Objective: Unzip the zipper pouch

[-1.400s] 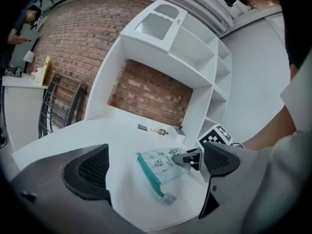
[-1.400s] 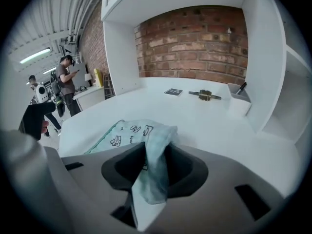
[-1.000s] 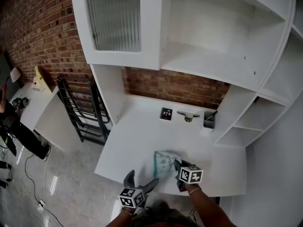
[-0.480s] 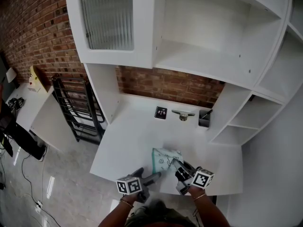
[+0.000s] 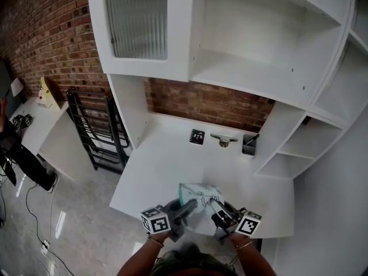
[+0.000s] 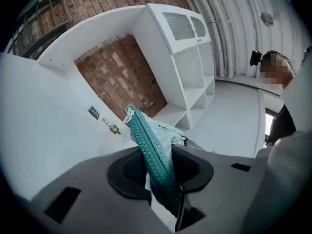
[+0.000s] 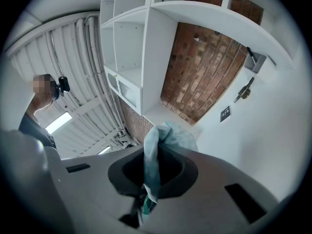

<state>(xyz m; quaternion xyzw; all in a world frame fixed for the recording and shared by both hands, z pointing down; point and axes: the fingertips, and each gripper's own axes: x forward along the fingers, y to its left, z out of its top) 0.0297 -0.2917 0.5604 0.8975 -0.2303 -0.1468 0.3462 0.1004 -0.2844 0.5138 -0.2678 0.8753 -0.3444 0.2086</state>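
Teal zipper teeth run along the upper edge of the pouch [image 5: 198, 193], a pale greenish bag with small dark print, which sits over the near part of the white bench [image 5: 167, 165] between the two claws. Whether its underside touches the bench cannot be told.

The left claw [image 5: 188, 207] reaches in from the person's left. In the left gripper view its jaws are closing on the pouch [image 6: 152, 152]. The zipper edge runs straight down through the narrow gap of the left claw [image 6: 163, 186] and looks pinched there, and the zipper's far end sticks up past the jaws, tilted to the left.

The right claw [image 5: 217, 207] comes in from the other side, just beside the left one. In the right gripper view its jaws are pressed together on a fold of the pouch [image 7: 155, 152]. The pale cloth rises out of the right claw [image 7: 146, 191] and bunches above it, and a scrap of teal shows low in the gap.

Farther back on the bench, well apart from the pouch, lie a small black card [image 5: 196, 136], a metal fitting [image 5: 223, 140] and a grey holder [image 5: 249, 146] with something dark standing in it. White shelves [image 5: 247, 68] rise above the bench against a brick wall [image 5: 201, 103], with a ribbed glass door [image 5: 137, 19] at the upper left. A black rack [image 5: 95, 132] stands on the floor to the left of the bench.
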